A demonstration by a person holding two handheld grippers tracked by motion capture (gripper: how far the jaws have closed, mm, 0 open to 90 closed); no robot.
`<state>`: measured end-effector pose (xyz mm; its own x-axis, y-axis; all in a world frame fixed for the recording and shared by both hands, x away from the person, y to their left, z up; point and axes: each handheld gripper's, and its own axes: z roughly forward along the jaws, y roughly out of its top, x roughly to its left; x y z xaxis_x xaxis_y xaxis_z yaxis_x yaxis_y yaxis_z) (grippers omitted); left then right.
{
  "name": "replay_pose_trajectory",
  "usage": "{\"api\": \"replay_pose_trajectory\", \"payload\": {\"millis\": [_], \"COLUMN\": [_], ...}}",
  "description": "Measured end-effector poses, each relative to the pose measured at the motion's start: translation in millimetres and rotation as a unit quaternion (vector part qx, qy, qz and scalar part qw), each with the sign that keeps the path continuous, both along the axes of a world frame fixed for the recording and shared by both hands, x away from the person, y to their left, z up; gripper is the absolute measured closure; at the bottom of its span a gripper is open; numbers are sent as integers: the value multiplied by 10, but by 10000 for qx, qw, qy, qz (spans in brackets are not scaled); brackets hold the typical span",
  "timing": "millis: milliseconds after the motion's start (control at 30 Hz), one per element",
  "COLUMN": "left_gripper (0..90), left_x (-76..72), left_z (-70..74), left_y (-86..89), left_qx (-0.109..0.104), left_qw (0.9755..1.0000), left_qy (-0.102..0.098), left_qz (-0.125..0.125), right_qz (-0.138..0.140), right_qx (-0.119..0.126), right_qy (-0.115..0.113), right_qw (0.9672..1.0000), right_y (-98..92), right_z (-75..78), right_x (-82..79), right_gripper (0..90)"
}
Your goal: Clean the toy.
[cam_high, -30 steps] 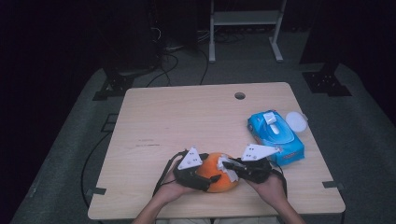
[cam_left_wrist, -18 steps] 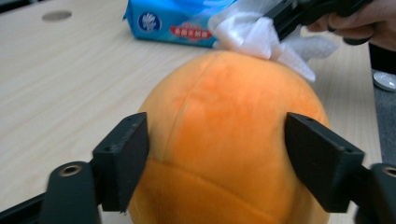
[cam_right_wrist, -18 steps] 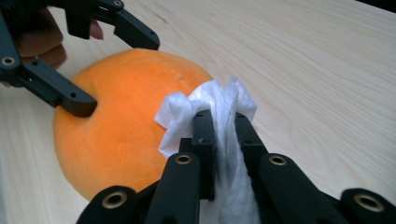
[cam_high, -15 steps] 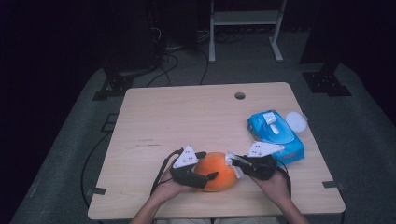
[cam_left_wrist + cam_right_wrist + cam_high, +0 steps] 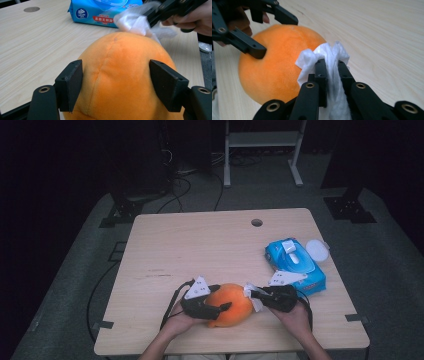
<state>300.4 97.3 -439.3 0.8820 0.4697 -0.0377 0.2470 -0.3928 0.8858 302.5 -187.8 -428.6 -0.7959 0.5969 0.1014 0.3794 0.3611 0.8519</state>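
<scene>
An orange plush ball (image 5: 230,304) lies near the table's front edge. My left gripper (image 5: 225,308) comes at it from the left. In the left gripper view its jaws (image 5: 117,75) have just been closing and their pads press into both sides of the ball (image 5: 120,57). My right gripper (image 5: 252,293) reaches in from the right, shut on a crumpled white wipe (image 5: 253,299). In the right gripper view the wipe (image 5: 322,53) bulges out past the fingertips (image 5: 331,63) and lies against the ball's (image 5: 274,67) upper right side.
A blue pack of tissues (image 5: 295,261) lies just behind my right hand, with a white round lid (image 5: 317,250) at its far side. The wooden table (image 5: 200,245) has a small cable hole (image 5: 257,222) near its back edge. Cables trail on the floor behind.
The left gripper's jaws have drawn in around the orange ball. The right gripper has come down and to the left with the wipe, which now rests on the ball.
</scene>
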Motion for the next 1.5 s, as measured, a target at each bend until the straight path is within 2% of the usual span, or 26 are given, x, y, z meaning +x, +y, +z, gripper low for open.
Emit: {"api": "replay_pose_trajectory", "payload": {"millis": [33,100,167,200,267,333,400,467,567,633,733,800,867,900,1000,1067,1133,1167,1267,1367,1433,1500], "left_gripper": [292,292,294,298,303,304,305,304,304,304,304,304,301,300,299,295,288,278,244,240,233,216], "left_x": [7,24,39,43,48,52,57,62,77,74,63,67,72,73,52,27,8,-1,-7,-18,-21,2], "left_z": [-2,-5,1,0,-11,-6,-8,-12,-20,-21,-25,-19,-22,-23,-24,-25,-21,-8,6,-3,6,18], "left_y": [10,32,53,66,81,92,109,128,137,128,100,104,117,114,69,36,17,12,13,6,2,21], "left_qx": [-24,-45,-39,-31,-56,-33,-64,-102,-152,-130,-109,-97,-144,-151,-111,-88,-124,-122,-173,-162,-118,-162], "left_qw": [10000,10000,10000,10000,9999,9999,9999,9998,9997,9998,9999,9999,9998,9998,9999,9999,9997,9996,9991,9990,9990,9987], "left_qy": [12,56,68,84,96,97,116,138,172,161,119,104,147,151,104,102,149,174,233,223,209,262], "left_qz": [18,35,19,20,44,33,32,53,67,51,49,27,23,10,-43,-53,-120,-189,-305,-364,-385,-401], "right_qz": [54,330,413,400,296,84,-24,37,310,326,243,121,39,30,182,217,196,158,-100,-108,-45,13], "right_qx": [62,126,-13,-42,70,-77,25,113,277,80,197,138,72,179,258,186,170,177,84,242,200,130], "right_qy": [-53,-257,-361,-350,-118,-11,171,104,-79,-132,191,289,234,212,-14,-19,106,189,247,109,14,-6], "right_qw": [10000,9990,9985,9986,9995,9999,9998,9999,9991,9994,9993,9994,9997,9996,9995,9996,9996,9995,9996,9996,9998,9999], "right_y": [21,104,164,167,107,37,-20,-10,63,115,49,4,-6,-5,74,121,108,84,18,43,109,137], "right_z": [44,134,150,129,53,-18,-57,-9,97,74,-53,-75,-42,-12,91,81,2,-24,-20,45,70,40], "right_x": [-33,-122,-160,-153,-91,-35,-5,-40,-113,-119,-32,6,-2,-18,-74,-72,-41,-21,7,-19,-30,-24], "right_gripper": [815,814,813,813,813,814,813,812,813,813,812,812,811,812,811,811,810,811,812,810,808,809]}}
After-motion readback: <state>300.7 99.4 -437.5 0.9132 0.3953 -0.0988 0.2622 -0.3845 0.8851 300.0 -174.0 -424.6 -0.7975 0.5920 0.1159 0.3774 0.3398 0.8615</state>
